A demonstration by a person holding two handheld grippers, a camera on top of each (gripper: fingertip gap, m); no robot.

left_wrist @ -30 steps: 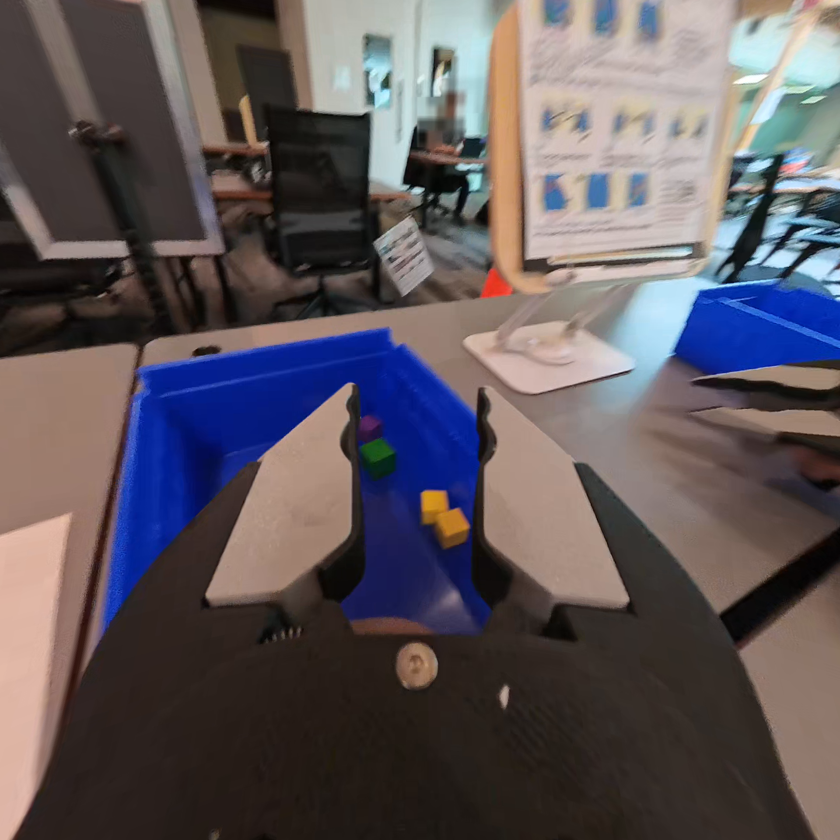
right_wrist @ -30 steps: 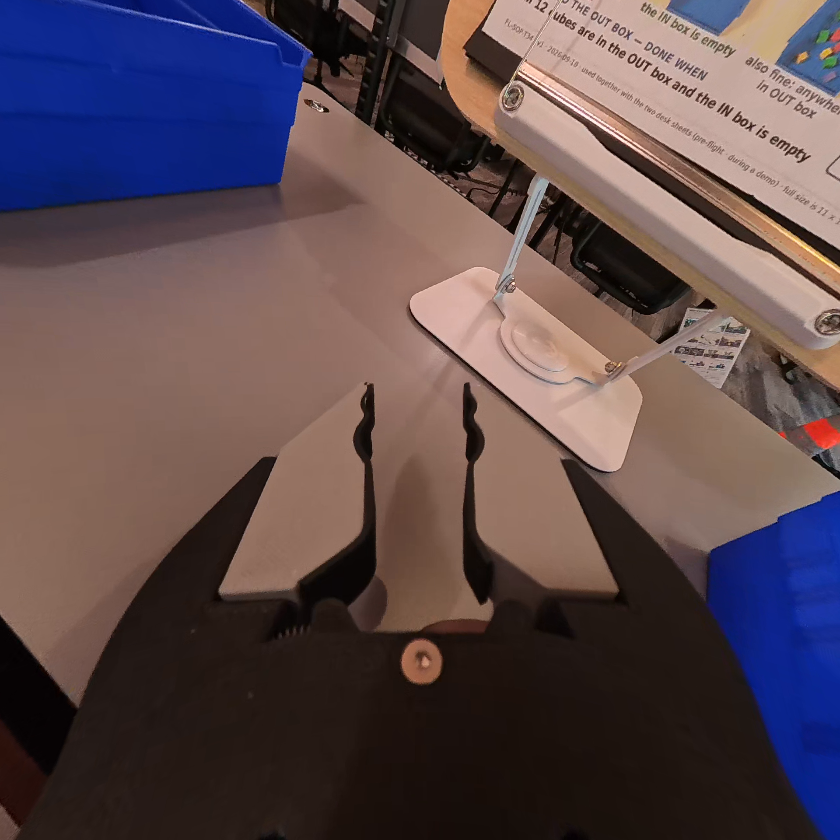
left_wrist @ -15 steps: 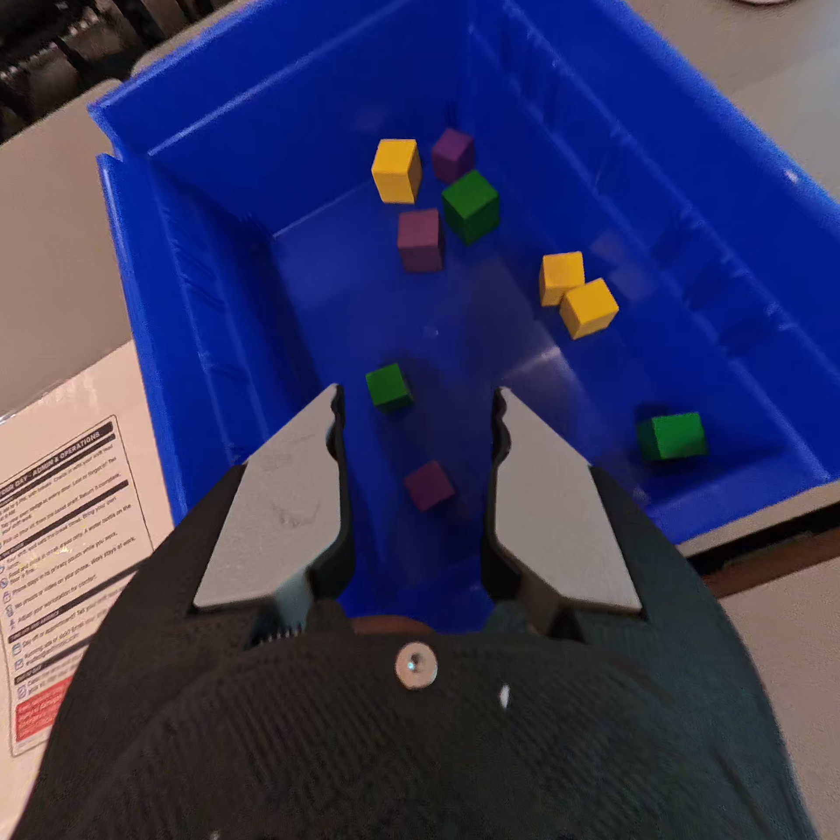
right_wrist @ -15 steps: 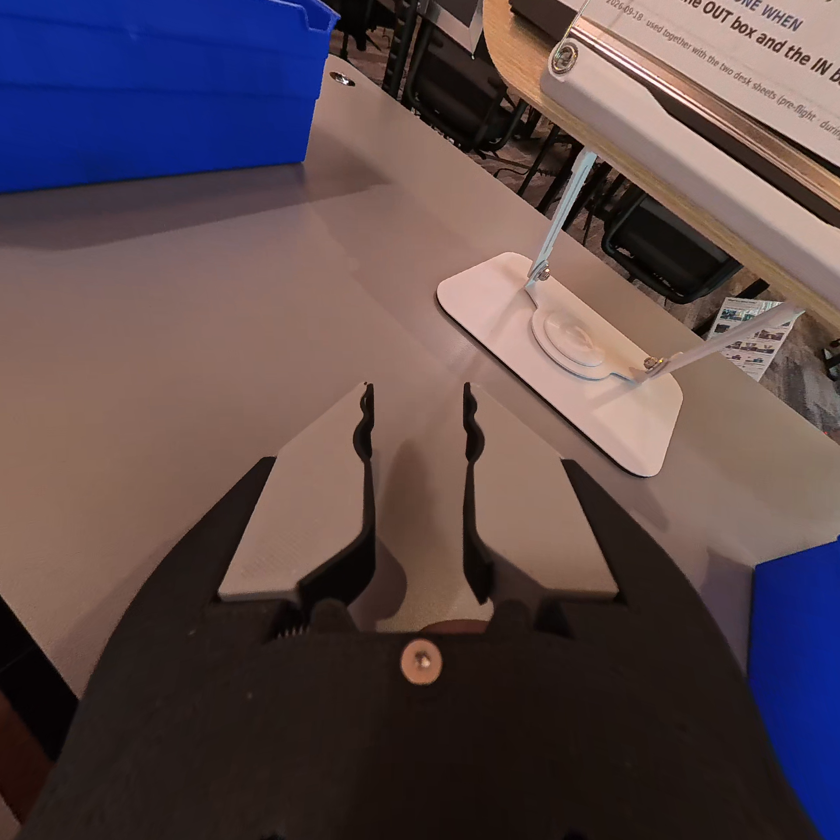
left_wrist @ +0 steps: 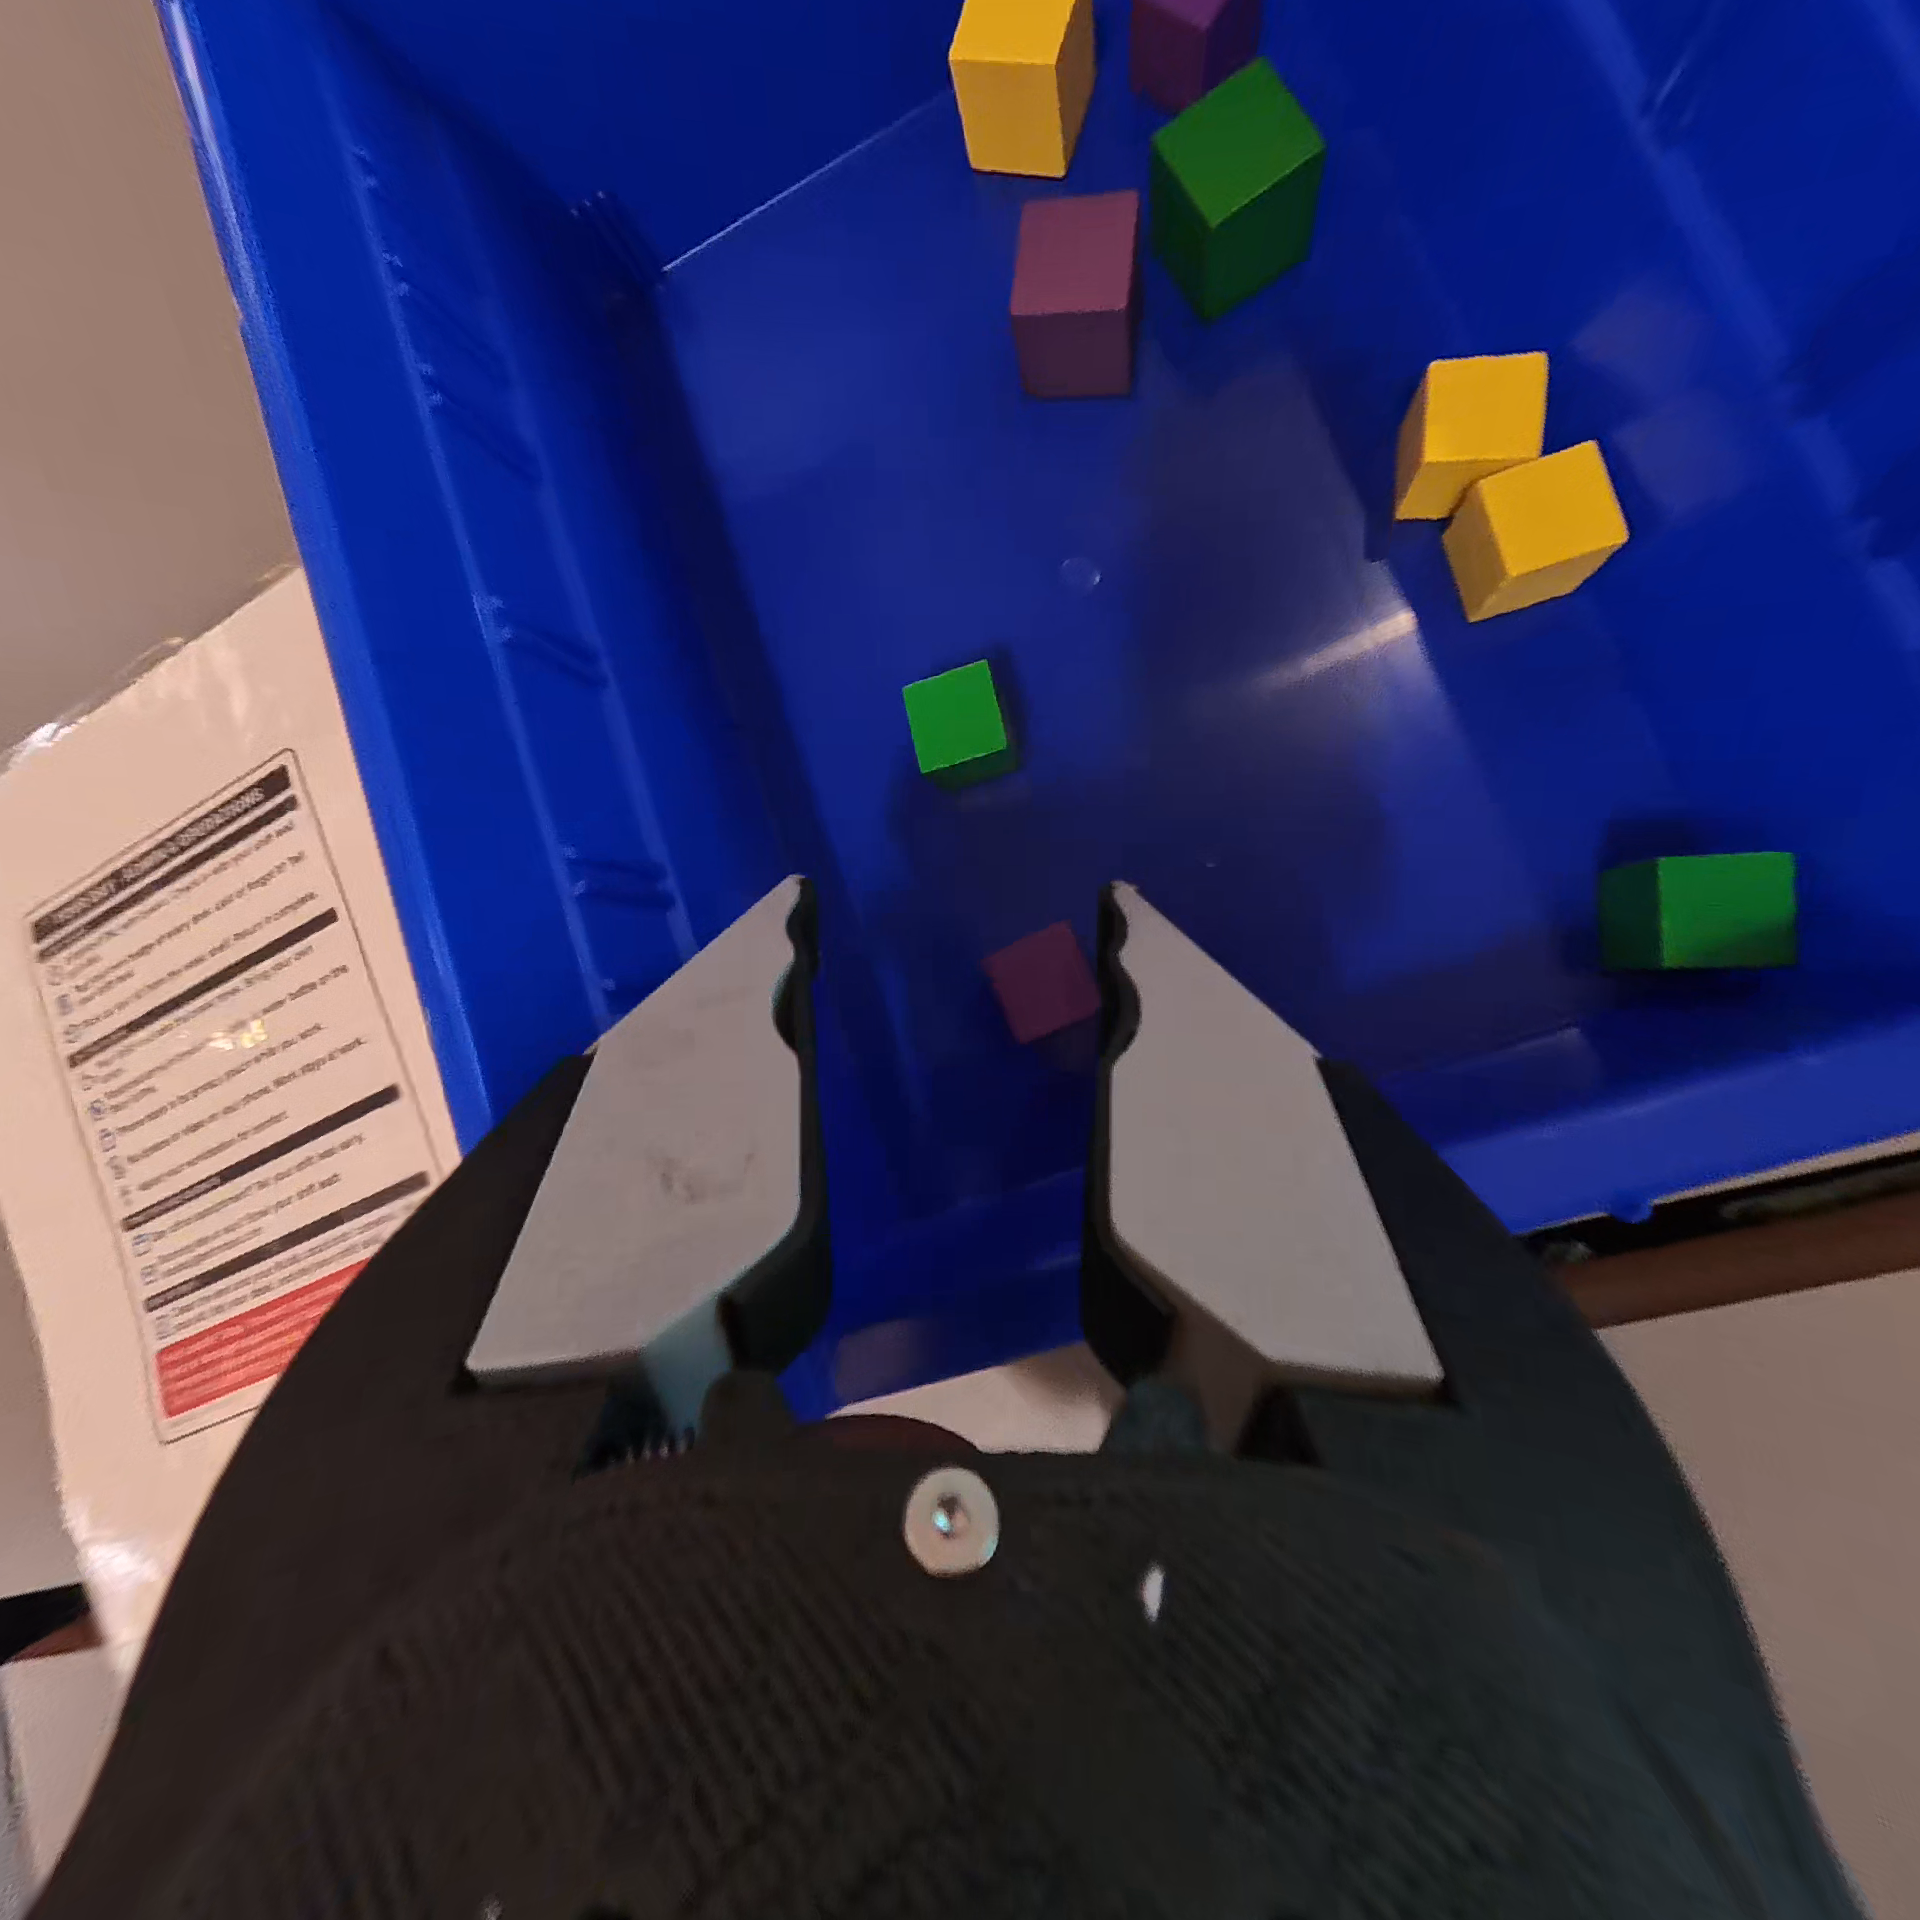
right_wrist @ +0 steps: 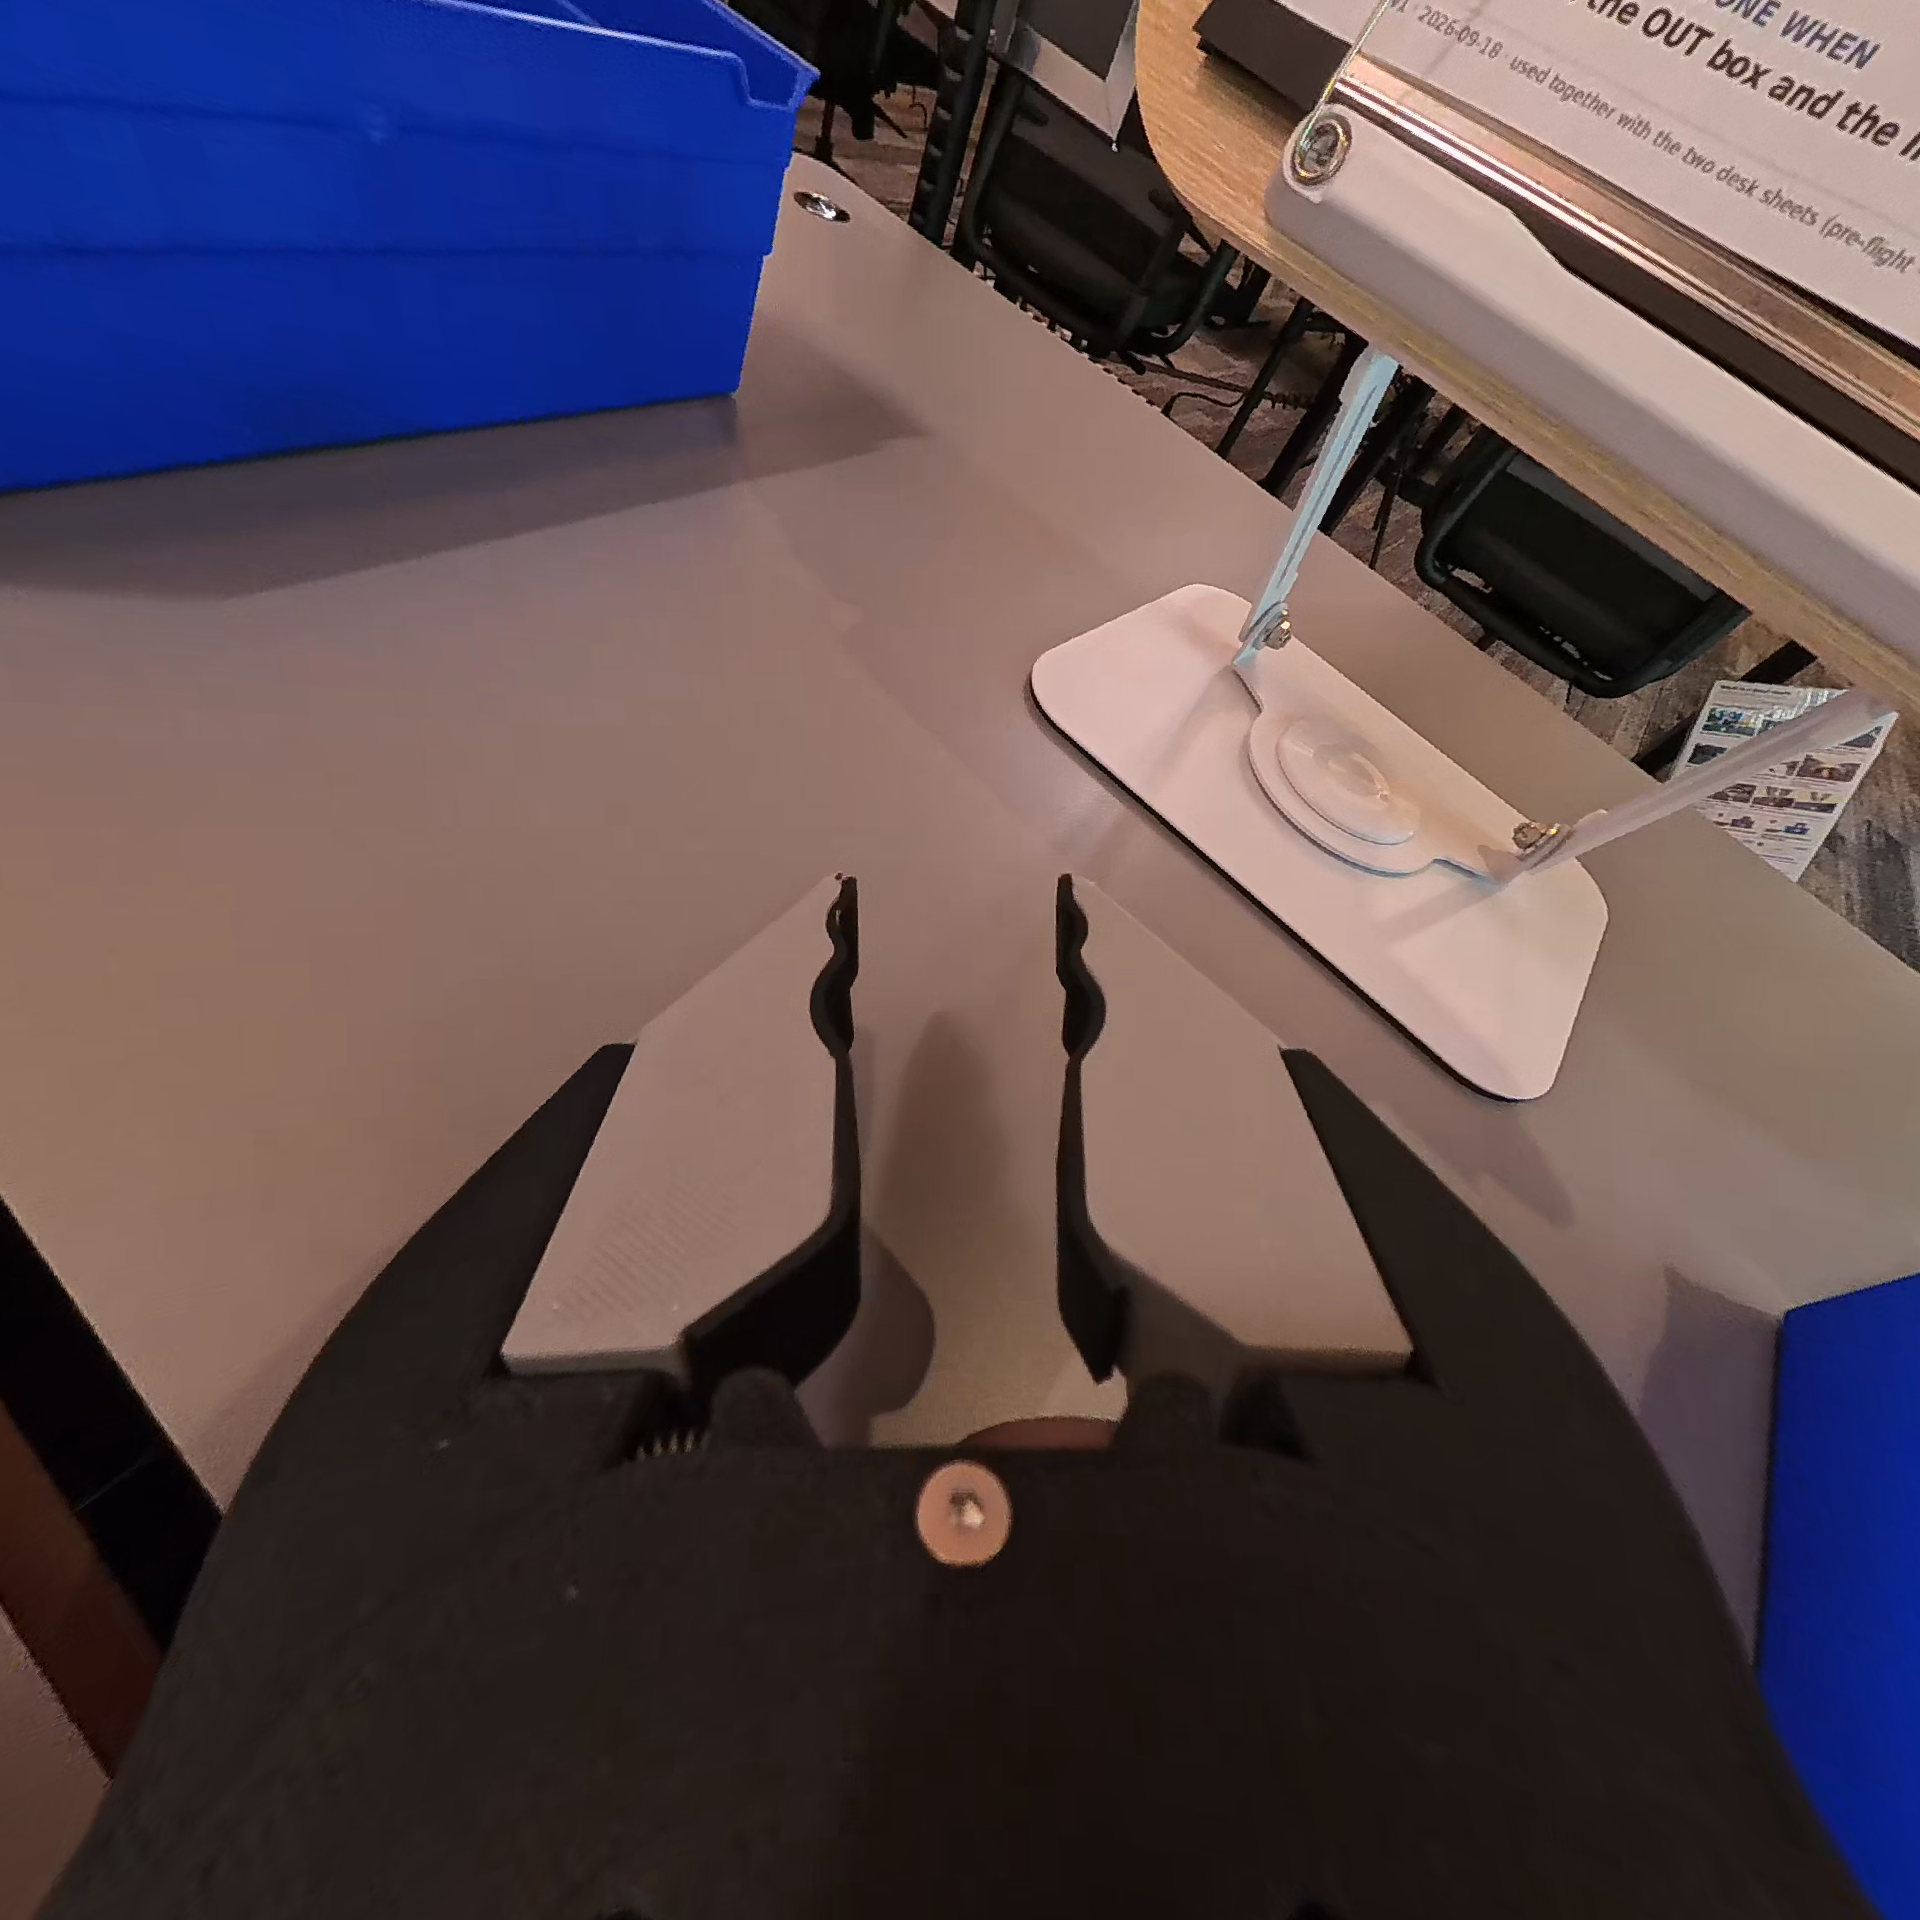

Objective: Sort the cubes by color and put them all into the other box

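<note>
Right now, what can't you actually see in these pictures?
- Left wrist view: the blue box runs past the top edge, cutting off a purple cube.
- Right wrist view: the other blue box shows only a corner; the right tongs cover the rest, hiding its inside.

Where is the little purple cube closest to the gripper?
In the left wrist view, the purple cube sits on the blue box floor between the open left gripper fingertips, below a green cube.
</note>
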